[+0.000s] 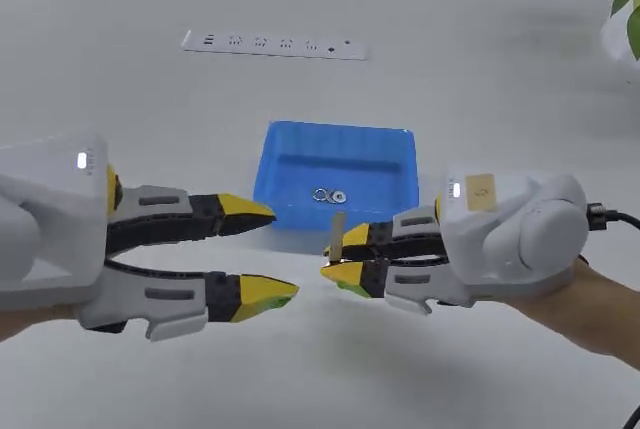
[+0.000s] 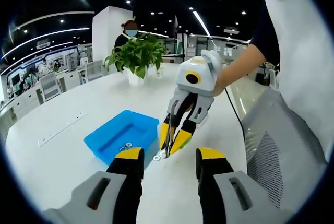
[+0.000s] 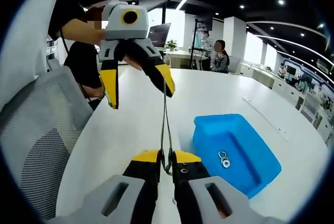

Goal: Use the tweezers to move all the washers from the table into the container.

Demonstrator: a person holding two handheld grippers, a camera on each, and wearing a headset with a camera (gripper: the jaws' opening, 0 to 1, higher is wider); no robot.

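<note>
Two washers [image 1: 329,195] lying inside blue container [image 1: 340,135], another washer [image 2: 156,157] at tip of tweezers [image 1: 338,233] just beside container, tweezers clamped in right gripper [image 1: 328,261], left gripper [image 1: 283,251] jaws apart, empty, above white table [image 1: 480,79].

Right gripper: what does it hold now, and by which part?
The right gripper is shut on the tweezers, pinching both of their arms near one end; the rest sticks out.
</note>
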